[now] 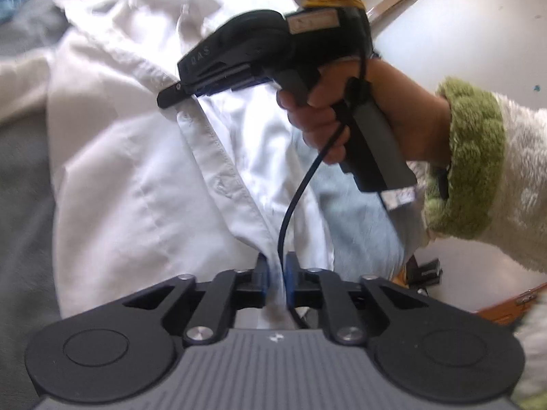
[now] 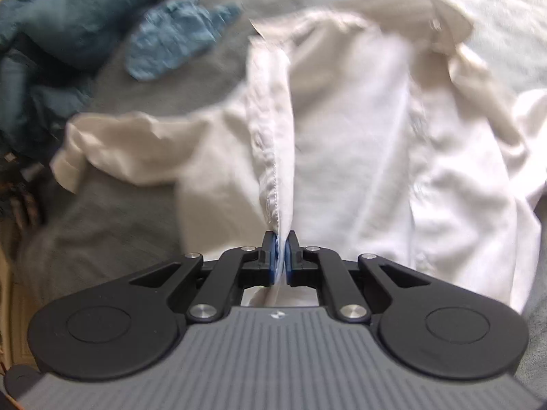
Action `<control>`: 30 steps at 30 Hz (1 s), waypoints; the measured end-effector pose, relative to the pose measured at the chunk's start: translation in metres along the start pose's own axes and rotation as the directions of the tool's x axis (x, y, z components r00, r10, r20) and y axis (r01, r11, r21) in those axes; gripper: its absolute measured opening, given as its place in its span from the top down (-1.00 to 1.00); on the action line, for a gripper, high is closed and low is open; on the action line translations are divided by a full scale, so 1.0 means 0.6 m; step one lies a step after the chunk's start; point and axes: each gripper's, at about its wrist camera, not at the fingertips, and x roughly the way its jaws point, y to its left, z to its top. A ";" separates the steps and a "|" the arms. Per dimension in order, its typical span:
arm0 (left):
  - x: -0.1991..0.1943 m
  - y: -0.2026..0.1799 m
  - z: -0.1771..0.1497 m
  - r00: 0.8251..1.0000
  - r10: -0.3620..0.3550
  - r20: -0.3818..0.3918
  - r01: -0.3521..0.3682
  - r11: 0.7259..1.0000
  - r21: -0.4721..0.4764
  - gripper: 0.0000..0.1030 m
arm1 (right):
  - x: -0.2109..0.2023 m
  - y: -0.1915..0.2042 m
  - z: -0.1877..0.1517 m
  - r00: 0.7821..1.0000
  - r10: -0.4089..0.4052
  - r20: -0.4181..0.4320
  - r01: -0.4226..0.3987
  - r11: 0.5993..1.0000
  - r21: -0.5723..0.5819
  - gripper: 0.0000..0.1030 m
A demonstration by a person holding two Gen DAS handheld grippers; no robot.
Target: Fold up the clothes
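Nearest me, my left gripper [image 1: 276,278] has its blue pads pinched narrowly on a hemmed edge of the one white cotton button-up shirt [image 1: 143,184]; a thin black cable [image 1: 294,201] also runs down between those pads. My right gripper [image 2: 281,259] is clamped the same way, its pads nearly together on a stitched fold of the shirt [image 2: 359,157] that rises straight up from them.

The shirt lies crumpled on a grey fabric surface [image 2: 109,225], one sleeve [image 2: 112,143] trailing toward the left of the right wrist view. From the left wrist view I see the right gripper [image 1: 171,94] side-on, gripping the shirt's placket, held by a bare hand [image 1: 342,116] in a fuzzy cream sleeve with a green cuff [image 1: 475,157].

Farther off I count two more cloth items: one small crumpled light-blue cloth [image 2: 177,37] and, beyond it, one dark teal bundle of fabric [image 2: 58,20]. I see no containers.
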 end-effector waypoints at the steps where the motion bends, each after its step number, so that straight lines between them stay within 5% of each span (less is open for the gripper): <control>1: 0.009 0.001 -0.004 1.000 0.013 -0.019 -0.013 1.000 -0.014 0.60 | 0.014 -0.009 -0.006 1.000 -0.009 -0.012 0.009 1.000 -0.003 0.92; 8: -0.023 0.027 -0.034 0.996 0.085 -0.040 -0.091 0.982 -0.167 0.31 | 0.050 -0.047 -0.027 0.998 0.005 -0.064 -0.006 1.000 -0.005 0.89; 12: -0.062 0.066 -0.017 0.988 0.157 0.009 -0.149 0.953 -0.263 -0.03 | 0.037 -0.045 -0.032 0.996 0.018 -0.084 -0.019 1.000 -0.006 0.86; 16: -0.084 0.092 0.001 0.984 0.176 0.015 -0.165 0.945 -0.282 -0.12 | 0.015 -0.052 -0.059 0.995 0.013 -0.103 -0.011 1.000 0.024 0.80; 20: -0.091 0.098 0.006 1.000 -0.008 -0.006 0.006 0.948 -0.317 -0.12 | -0.001 -0.081 -0.090 0.994 0.015 -0.107 -0.005 0.995 0.098 0.61; 23: -0.104 0.112 0.000 0.988 -0.148 0.038 0.150 0.901 -0.407 -0.12 | -0.004 -0.120 -0.094 0.997 0.023 -0.079 -0.008 0.982 0.186 0.56; 25: -0.116 0.119 0.001 0.984 -0.152 0.089 0.176 0.874 -0.453 -0.15 | -0.004 -0.138 -0.093 0.998 0.020 -0.067 -0.005 0.976 0.216 0.57; 27: -0.124 0.128 0.005 0.988 -0.106 0.112 0.147 0.862 -0.485 -0.16 | -0.014 -0.138 -0.089 0.998 0.013 -0.056 -0.001 0.979 0.202 0.56; 30: -0.113 0.143 0.016 0.996 0.051 0.070 -0.010 0.869 -0.495 -0.15 | -0.054 -0.132 -0.090 1.000 0.021 -0.014 -0.018 0.980 0.200 0.53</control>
